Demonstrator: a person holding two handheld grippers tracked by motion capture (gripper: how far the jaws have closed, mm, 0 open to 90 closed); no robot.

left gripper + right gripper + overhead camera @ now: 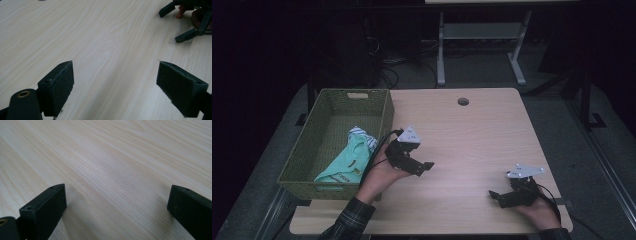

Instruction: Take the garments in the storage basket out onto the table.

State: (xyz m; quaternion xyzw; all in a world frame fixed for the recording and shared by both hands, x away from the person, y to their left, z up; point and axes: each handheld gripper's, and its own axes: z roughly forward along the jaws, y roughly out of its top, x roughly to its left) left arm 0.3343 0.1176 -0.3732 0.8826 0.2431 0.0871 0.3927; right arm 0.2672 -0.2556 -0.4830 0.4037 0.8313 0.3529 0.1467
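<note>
On the light wooden table [472, 130], my left gripper [424, 168] sits just right of a green woven basket [385, 116], its jaws pointing right and down. In the left gripper view it [115, 65] is open, with bare wood between the wide-set jaws. My right gripper [496, 197] rests near the table's front right edge, jaws pointing left. Its own view shows it [117, 187] open over bare wood. The left gripper view also catches the right gripper [168, 27] farther off at the top right, its jaws spread. A mint-green cloth [347, 161] lies in the basket.
A striped cloth [362, 134] lies behind the mint one in the basket. A round cable hole [463, 101] is near the table's far edge. Beyond the table are the white legs of another table [441, 55] and cables [387, 70] on the floor.
</note>
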